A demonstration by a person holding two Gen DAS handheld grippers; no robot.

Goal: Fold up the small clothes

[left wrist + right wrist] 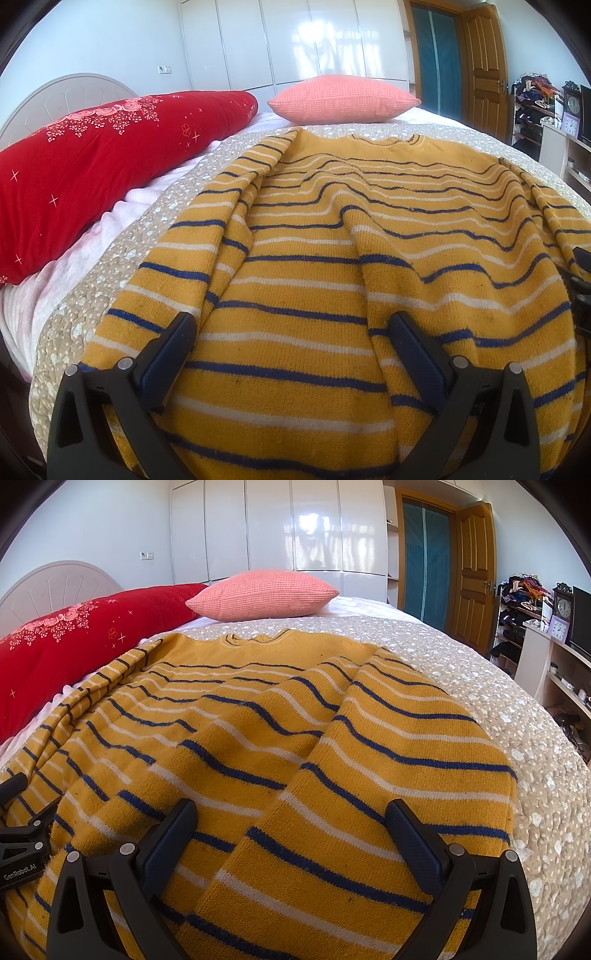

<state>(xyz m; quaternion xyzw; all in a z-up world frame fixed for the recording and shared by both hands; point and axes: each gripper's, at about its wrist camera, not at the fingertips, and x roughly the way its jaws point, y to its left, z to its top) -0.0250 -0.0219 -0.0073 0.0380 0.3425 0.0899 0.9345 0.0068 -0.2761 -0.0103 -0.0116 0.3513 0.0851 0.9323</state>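
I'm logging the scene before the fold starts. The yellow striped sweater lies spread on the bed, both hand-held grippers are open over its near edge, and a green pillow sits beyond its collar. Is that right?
Not quite: the pillow beyond the collar is salmon pink, not green, as the right wrist view shows. The rest holds: the yellow striped sweater lies spread on the bed, with the left hand-held gripper and right hand-held gripper open over its near edge.

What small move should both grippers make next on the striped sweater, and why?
Probably lower and shut both on the near hem. The left gripper and right gripper are open, fingers spread over the yellow striped sweater, which lies spread but wrinkled on the bed cover, neckline away. Nothing is gripped yet, so no fold can start.
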